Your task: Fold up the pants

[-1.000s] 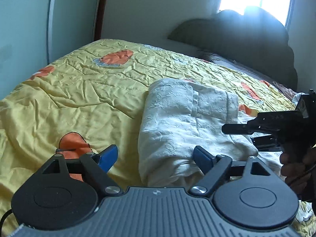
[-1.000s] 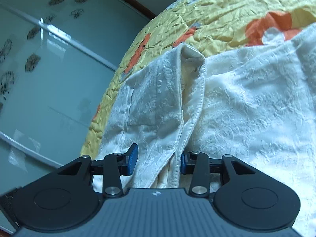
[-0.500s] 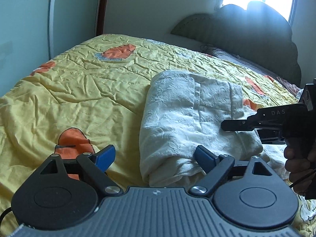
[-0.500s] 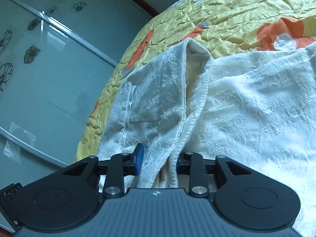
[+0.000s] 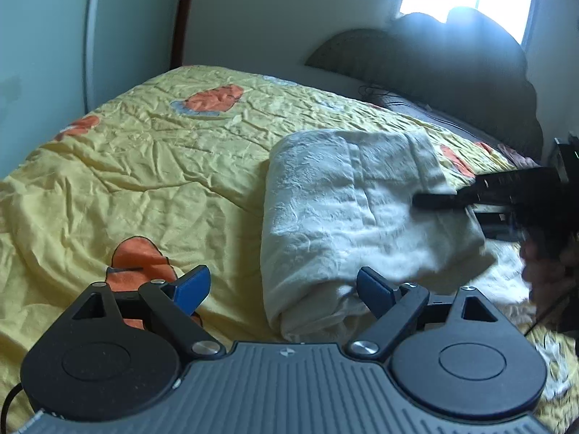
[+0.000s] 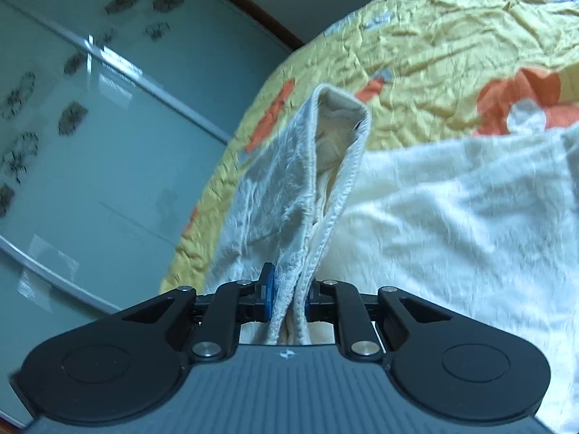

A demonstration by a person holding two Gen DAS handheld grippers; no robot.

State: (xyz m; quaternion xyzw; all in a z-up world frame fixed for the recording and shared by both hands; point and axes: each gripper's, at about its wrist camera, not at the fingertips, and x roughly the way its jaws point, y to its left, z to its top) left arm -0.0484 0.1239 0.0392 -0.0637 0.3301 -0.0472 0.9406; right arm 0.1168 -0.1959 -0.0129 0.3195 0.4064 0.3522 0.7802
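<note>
The white textured pants (image 5: 347, 209) lie folded in a thick bundle on the yellow bedspread (image 5: 144, 166). My left gripper (image 5: 282, 289) is open just above the bundle's near end, with its blue pads either side of the fold. My right gripper (image 6: 287, 293) is shut on the pants' hemmed edge (image 6: 325, 195), which rises as a pinched ridge in the right wrist view. In the left wrist view the right gripper (image 5: 427, 200) reaches in from the right over the bundle's right side.
The bedspread has orange patches (image 5: 137, 264). A dark padded headboard (image 5: 452, 61) stands at the far end under a bright window. Glass sliding doors (image 6: 90, 144) run along the bed's side.
My right gripper has closed on the pants' hemmed edge, which was loose between its open fingers before. The left gripper has stayed open near the bundle's near end.
</note>
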